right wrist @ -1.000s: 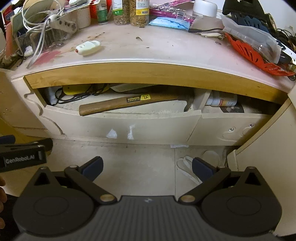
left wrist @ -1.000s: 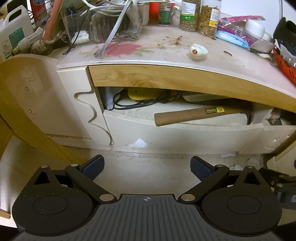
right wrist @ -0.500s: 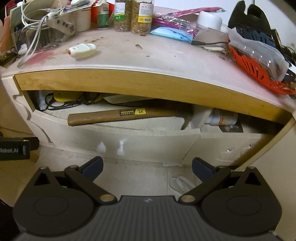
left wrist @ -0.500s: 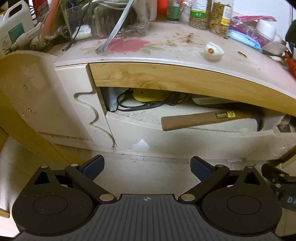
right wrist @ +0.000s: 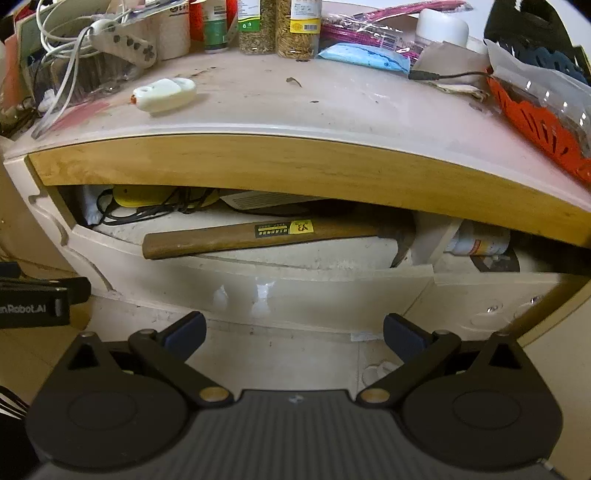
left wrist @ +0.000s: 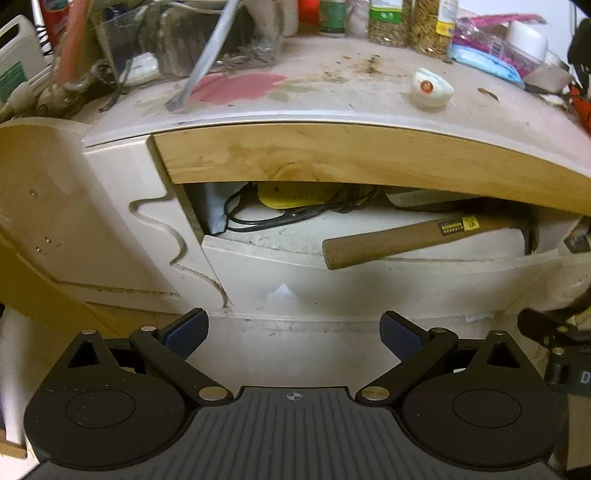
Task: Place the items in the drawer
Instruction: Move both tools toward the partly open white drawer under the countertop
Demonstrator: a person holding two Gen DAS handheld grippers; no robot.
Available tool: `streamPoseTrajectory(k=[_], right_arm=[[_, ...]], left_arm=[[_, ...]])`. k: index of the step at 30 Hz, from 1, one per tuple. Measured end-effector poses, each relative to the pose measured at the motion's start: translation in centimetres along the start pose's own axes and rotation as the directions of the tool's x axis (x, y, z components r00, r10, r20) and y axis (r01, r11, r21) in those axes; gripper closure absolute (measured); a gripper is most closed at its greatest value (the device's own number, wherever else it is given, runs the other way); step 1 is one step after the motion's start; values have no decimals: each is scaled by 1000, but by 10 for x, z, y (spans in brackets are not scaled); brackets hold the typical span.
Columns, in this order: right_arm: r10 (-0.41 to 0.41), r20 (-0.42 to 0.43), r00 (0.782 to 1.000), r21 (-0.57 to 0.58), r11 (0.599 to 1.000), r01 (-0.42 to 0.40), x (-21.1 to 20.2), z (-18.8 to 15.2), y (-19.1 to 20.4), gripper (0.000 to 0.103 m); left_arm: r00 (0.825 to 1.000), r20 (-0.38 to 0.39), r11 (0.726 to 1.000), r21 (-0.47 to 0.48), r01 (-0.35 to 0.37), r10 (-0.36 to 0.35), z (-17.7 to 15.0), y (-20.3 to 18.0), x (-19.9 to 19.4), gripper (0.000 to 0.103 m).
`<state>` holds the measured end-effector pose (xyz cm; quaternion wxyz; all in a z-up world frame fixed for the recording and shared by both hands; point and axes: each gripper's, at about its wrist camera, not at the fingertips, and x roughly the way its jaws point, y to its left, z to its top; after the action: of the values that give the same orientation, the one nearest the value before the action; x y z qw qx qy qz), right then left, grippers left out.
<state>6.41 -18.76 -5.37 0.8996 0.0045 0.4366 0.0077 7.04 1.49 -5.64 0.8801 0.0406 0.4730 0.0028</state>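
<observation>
A cream drawer (left wrist: pixel 332 280) (right wrist: pixel 295 291) under the desk top stands partly open. Inside lie a wooden-handled hammer (left wrist: pixel 413 238) (right wrist: pixel 258 236), a yellow device (left wrist: pixel 295 194) (right wrist: pixel 144 195) and black cables. A small white device with a red dot (left wrist: pixel 432 88) (right wrist: pixel 164 95) lies on the desk top (left wrist: pixel 332 99) (right wrist: pixel 332 107). My left gripper (left wrist: pixel 293 334) is open and empty, low in front of the drawer. My right gripper (right wrist: pixel 294 334) is open and empty, also low in front of the drawer front.
The desk back holds jars (right wrist: pixel 277 26), a power strip with white cables (right wrist: pixel 122 44), a blue pack (right wrist: pixel 365 55) and an orange plastic piece (right wrist: pixel 535 125). A second drawer section at right (right wrist: pixel 480 243) holds a bottle. The other gripper shows at the left edge (right wrist: pixel 37 302).
Both grippers have moved closer to the desk and drawer; the view has shifted slightly so the drawer and hammer look larger. Both stay open and empty.
</observation>
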Motion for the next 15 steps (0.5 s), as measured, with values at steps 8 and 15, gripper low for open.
streamPoseTrajectory(k=[8, 15], right_arm=[[17, -23, 1000, 15, 1000, -16, 18, 2, -5, 0], [7, -34, 999, 44, 999, -6, 33, 3, -12, 0]], left_arm=[[1000, 7, 1000, 27, -5, 4, 3, -3, 14, 1], [1000, 15, 1000, 4, 13, -13, 6, 1, 29, 2]])
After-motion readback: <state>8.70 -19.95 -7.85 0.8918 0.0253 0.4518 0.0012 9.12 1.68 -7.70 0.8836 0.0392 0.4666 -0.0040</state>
